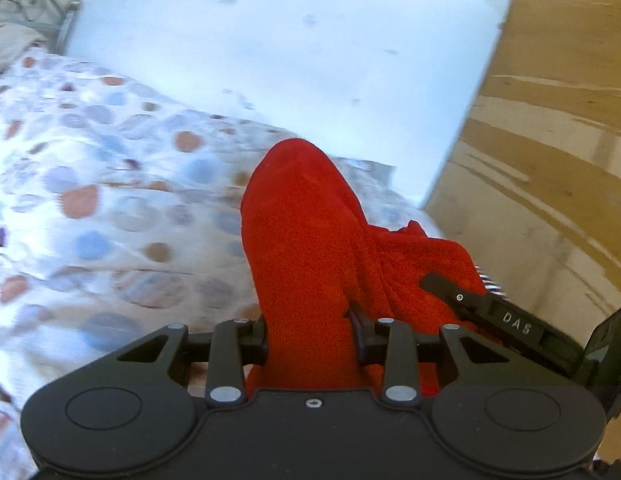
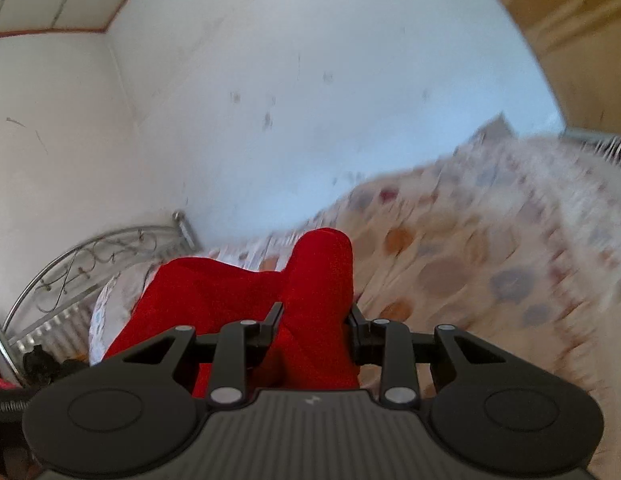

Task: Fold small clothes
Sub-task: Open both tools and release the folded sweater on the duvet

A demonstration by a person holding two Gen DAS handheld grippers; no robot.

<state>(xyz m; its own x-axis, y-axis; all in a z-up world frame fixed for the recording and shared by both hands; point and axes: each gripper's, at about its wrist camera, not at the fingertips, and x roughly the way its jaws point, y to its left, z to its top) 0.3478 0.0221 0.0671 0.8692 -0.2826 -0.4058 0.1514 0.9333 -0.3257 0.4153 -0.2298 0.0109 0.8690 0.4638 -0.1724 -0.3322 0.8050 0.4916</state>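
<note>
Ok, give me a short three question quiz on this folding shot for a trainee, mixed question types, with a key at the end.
1. True or false: the left gripper is empty.
2. The bedspread under the red garment is: A plain white, B striped, C spotted.
3. In the right wrist view, what is the right gripper clamped on?

Key:
1. False; it is closed on the red garment.
2. C.
3. The same red garment, with a fold sticking up past its fingers.

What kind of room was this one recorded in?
Most likely a bedroom: a bed under a spotted sheet, a curled metal bedframe against a plain white wall, and a wooden door or wardrobe alongside.
</note>
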